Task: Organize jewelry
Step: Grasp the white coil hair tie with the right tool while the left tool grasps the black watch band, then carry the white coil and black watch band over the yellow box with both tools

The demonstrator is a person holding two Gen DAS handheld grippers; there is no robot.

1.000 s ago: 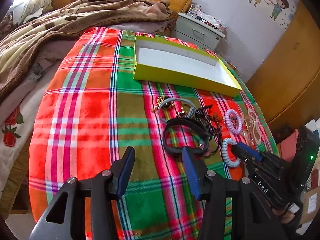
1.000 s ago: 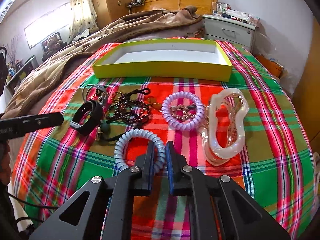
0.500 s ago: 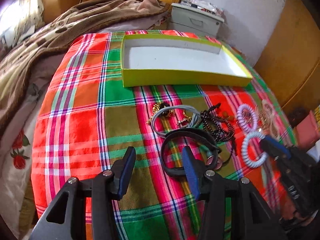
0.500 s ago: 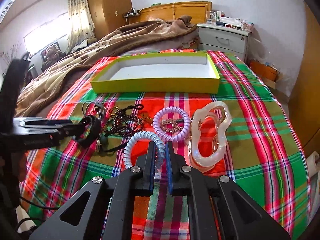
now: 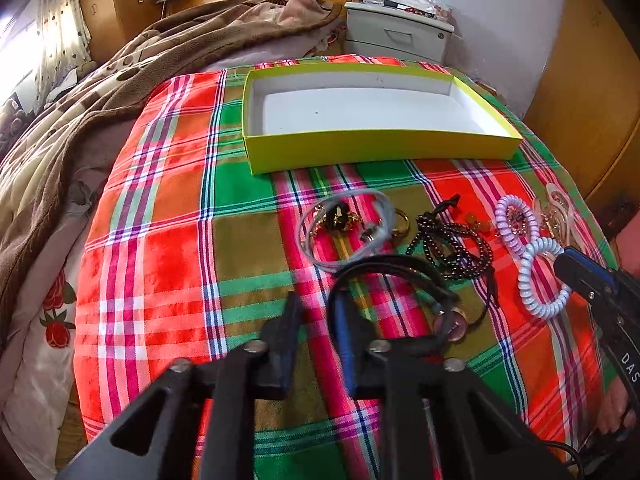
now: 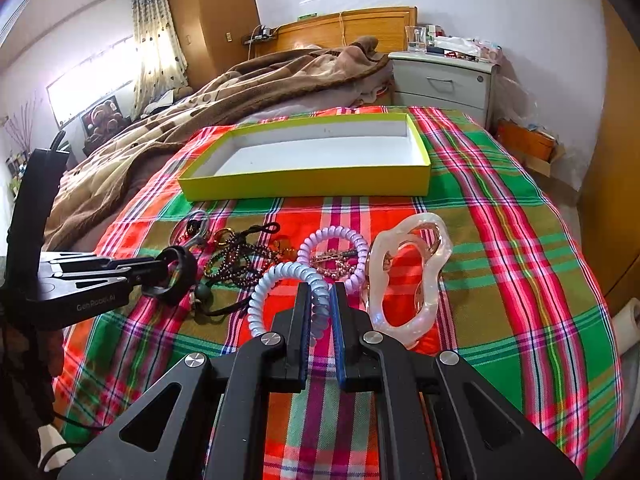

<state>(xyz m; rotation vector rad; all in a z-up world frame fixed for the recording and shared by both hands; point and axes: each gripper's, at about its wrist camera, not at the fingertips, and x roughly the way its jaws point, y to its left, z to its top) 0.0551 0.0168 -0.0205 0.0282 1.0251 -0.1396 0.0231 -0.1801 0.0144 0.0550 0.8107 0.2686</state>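
**Both grippers take a piece from the pile**

Jewelry lies in a loose pile on the plaid cloth [image 5: 168,248], just in front of the yellow box [image 5: 380,148], which holds nothing yet. The left gripper [image 5: 316,320] has just been closing; its jaws are now narrow and the black band [image 5: 384,264] passes between them. From the right wrist view the pads seem to pinch it. The right gripper [image 6: 320,308] is closed on the pale blue coil [image 6: 280,276].

I judge this as the grasp step: two pieces are taken and nothing is sorted. Next, each piece must be lifted clear and carried over the near wall of the box.

The bead string [image 5: 448,244] and a dark cord lie against the band and may come up with it. The lilac coil [image 6: 332,252] and the clear pink clip [image 6: 404,276] lie just beside the blue coil. Behind the box are a brown blanket [image 5: 140,72] and a nightstand [image 5: 396,32].
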